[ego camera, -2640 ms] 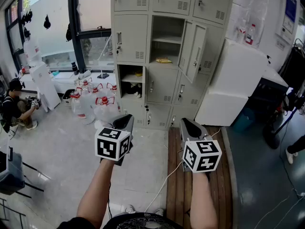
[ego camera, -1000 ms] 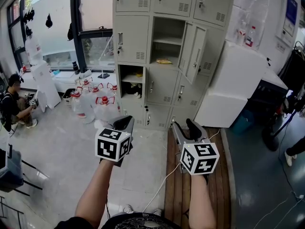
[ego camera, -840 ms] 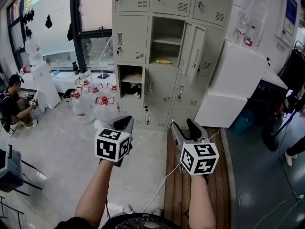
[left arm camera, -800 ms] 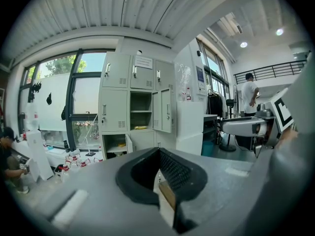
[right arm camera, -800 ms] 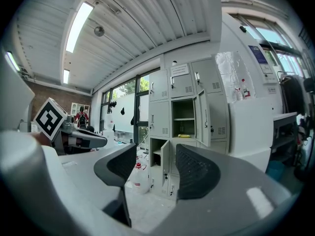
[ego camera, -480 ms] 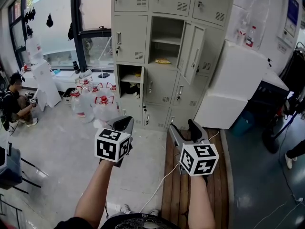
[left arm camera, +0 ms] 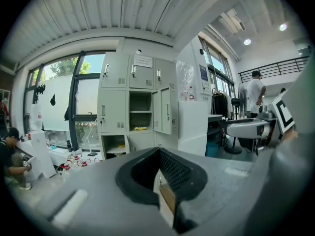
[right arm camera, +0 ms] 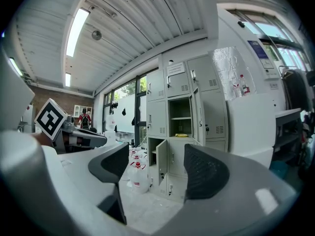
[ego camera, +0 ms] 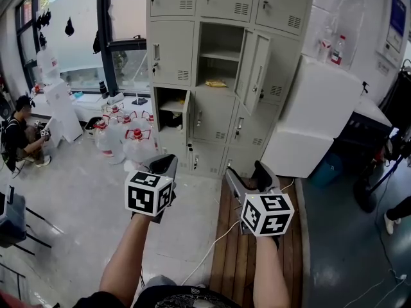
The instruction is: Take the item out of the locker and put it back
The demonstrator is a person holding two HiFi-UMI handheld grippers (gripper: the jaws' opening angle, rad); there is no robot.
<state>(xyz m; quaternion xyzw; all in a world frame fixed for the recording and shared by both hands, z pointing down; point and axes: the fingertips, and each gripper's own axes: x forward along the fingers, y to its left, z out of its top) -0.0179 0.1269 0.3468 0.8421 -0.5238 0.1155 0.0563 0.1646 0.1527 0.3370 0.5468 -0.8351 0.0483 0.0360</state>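
Head view: looking forward and steeply down from above, taking in the left gripper (ego camera: 168,160) and right gripper (ego camera: 247,172) close below and the locker bank (ego camera: 173,50) well beyond. Gripper views: riding just behind each pair of jaws, facing almost level toward those lockers from lower down. Sharing, across all three, the open compartment (left arm camera: 140,109) and the water jugs (right arm camera: 137,173).

Locker bank (ego camera: 172,53) upper centre. Item (ego camera: 216,83) lies in the open middle compartment, on its floor. Water jugs (ego camera: 128,143) on the floor left of the bank; white cabinet (ego camera: 318,111) just right. Wooden platform (ego camera: 241,262) before the bank, lower centre. Seated person (ego camera: 19,133) at the left edge.
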